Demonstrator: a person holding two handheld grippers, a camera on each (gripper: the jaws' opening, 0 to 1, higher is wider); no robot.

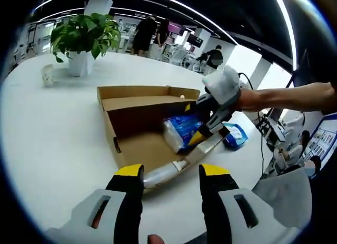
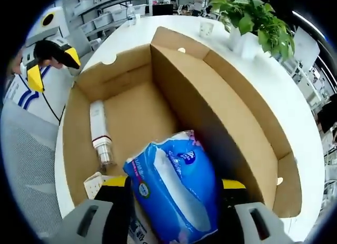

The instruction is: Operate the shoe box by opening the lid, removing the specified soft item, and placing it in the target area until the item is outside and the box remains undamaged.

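**Removal step: the right claw grips the soft pack inside the opened shoe box.**

The shoe box point(image 2: 158, 101) lies on the white desk point(image 1: 47, 138) with its lid point(image 2: 247, 112) already folded back. In the right gripper view the right claw point(image 2: 174, 187) is clamped on the blue tissue pack point(image 2: 176, 194), which sits between its jaws at 6 o'clock, low in the box and just beside the inner wall. The pack is glossy, plump and slightly creased, so it will likely yield under pressure. A white tube point(image 2: 99, 130) lies on the box floor at 9 o'clock of the pack. In the left gripper view the left claw point(image 1: 171, 173) hovers at the near box edge, jaws apart and holding nothing. The next move calls for a straight lift clear of the cardboard walls, then transfer to the desk.
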